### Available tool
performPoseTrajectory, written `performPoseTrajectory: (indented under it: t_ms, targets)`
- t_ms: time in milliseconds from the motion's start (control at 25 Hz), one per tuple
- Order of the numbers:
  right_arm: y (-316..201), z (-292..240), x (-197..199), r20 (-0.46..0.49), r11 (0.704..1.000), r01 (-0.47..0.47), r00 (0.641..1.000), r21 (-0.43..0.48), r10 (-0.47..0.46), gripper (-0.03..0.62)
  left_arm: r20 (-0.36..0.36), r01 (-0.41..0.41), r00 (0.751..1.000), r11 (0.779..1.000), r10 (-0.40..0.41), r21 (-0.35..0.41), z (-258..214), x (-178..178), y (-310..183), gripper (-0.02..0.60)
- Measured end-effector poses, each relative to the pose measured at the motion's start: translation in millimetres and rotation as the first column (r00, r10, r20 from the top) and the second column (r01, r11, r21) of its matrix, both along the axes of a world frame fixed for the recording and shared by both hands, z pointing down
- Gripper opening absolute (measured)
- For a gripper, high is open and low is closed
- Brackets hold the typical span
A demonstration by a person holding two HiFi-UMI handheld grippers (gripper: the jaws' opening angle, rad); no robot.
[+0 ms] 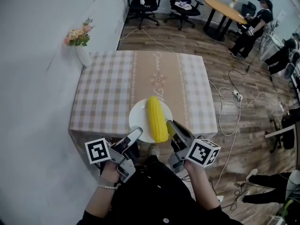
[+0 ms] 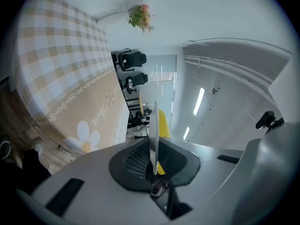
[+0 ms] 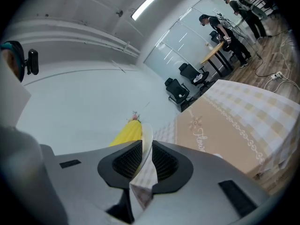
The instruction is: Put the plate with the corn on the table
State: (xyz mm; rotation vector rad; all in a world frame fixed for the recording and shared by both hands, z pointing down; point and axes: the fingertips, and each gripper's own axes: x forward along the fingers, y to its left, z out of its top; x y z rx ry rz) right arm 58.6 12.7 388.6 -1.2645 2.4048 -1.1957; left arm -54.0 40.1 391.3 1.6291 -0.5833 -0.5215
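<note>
A white plate [image 1: 138, 119] carrying a yellow corn cob [image 1: 157, 118] sits over the near edge of the checked table [image 1: 108, 88]. My left gripper [image 1: 136, 134] is shut on the plate's near-left rim, and my right gripper [image 1: 171, 125] is shut on its near-right rim. The left gripper view shows the plate [image 2: 153, 125] edge-on between the jaws of that gripper [image 2: 153, 161], the corn [image 2: 163, 123] just behind. In the right gripper view the plate rim [image 3: 146, 137] is pinched in the gripper [image 3: 144, 161], with a bit of checked cloth; the corn [image 3: 126, 132] lies on its left.
A white vase of flowers [image 1: 80, 43] stands at the table's far left corner, against the wall. Beyond the table are office chairs [image 1: 143, 1], a round wooden table [image 1: 225, 8] and a person [image 1: 253, 25]. Cables and a power strip [image 1: 236, 95] lie on the floor at right.
</note>
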Motion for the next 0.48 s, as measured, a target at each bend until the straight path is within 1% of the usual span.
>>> performPoseTrajectory:
  t_ms: [280, 480]
  targets:
    - [-47.4, 5.3, 17.3, 0.003, 0.999, 0.033, 0.999, 0.002, -0.033, 0.095, 0.007, 0.026, 1.000, 1.000, -0.026, 0.006, 4.9, 17.8, -43.9, 0.044]
    - [-78.2, 4.7, 33.2, 0.004, 0.999, 0.052, 0.999, -0.002, -0.052, 0.095, -0.001, 0.043, 0.999, 0.999, -0.043, -0.001, 4.4, 34.3, -73.1, 0.043]
